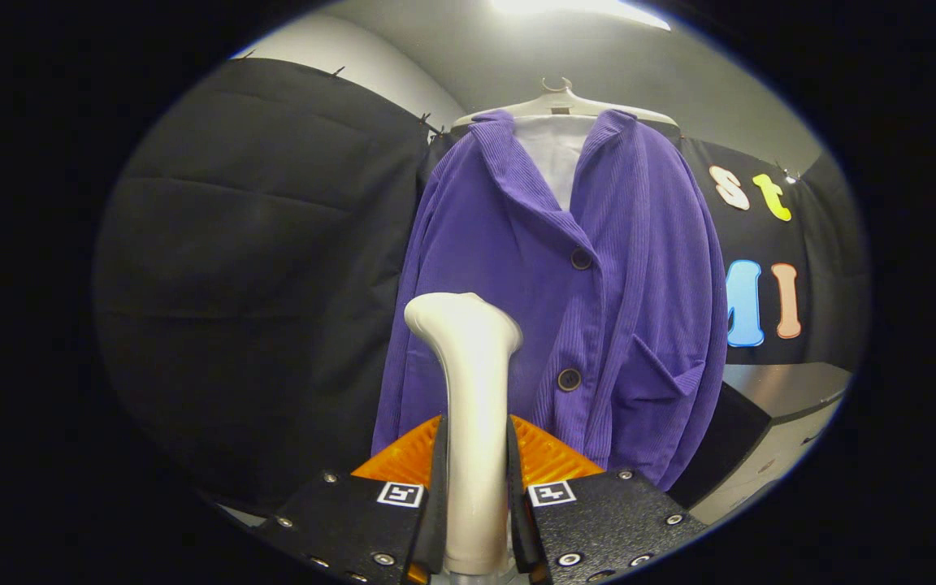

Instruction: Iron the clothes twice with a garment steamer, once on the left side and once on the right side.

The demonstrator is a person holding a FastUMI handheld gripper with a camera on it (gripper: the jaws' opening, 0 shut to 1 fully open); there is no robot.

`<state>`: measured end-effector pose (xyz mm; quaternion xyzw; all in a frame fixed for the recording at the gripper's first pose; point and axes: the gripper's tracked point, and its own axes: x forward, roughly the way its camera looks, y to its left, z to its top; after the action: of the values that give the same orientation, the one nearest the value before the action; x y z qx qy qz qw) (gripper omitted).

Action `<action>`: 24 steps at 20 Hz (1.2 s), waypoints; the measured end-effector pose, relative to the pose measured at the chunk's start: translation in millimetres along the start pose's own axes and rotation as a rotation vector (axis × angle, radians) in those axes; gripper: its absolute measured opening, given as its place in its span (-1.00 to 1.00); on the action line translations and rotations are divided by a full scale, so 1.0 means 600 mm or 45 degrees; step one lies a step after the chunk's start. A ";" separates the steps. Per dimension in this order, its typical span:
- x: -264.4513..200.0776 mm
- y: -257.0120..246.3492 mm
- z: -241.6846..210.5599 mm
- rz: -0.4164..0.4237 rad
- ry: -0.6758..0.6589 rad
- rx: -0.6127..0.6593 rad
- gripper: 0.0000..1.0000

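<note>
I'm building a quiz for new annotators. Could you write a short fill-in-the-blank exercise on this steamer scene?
1. The gripper is shut on the white garment ____.
2. The purple jacket hangs on a ____.
3. Two dark ____ run down the jacket's front.
4. The steamer head sits in front of the jacket's lower part, beside the lower ____.

Missing words: steamer; hanger; buttons; button

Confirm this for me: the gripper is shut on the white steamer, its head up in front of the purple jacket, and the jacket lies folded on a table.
One thing is wrong. The purple jacket is not folded on a table; it hangs on a white hanger, as the gripper view shows. The rest stands: the gripper is shut on the white steamer, whose head is up in front of the jacket.
</note>
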<state>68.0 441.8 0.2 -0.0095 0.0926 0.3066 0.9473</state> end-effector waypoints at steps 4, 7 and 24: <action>-0.013 0.001 -0.036 0.012 0.047 -0.013 -0.35; -0.026 0.007 -0.081 0.030 0.118 -0.007 -0.35; -0.094 0.015 -0.248 0.169 0.363 -0.052 -0.35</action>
<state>-7.3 405.1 -135.1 -0.0662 0.2204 0.3658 0.9018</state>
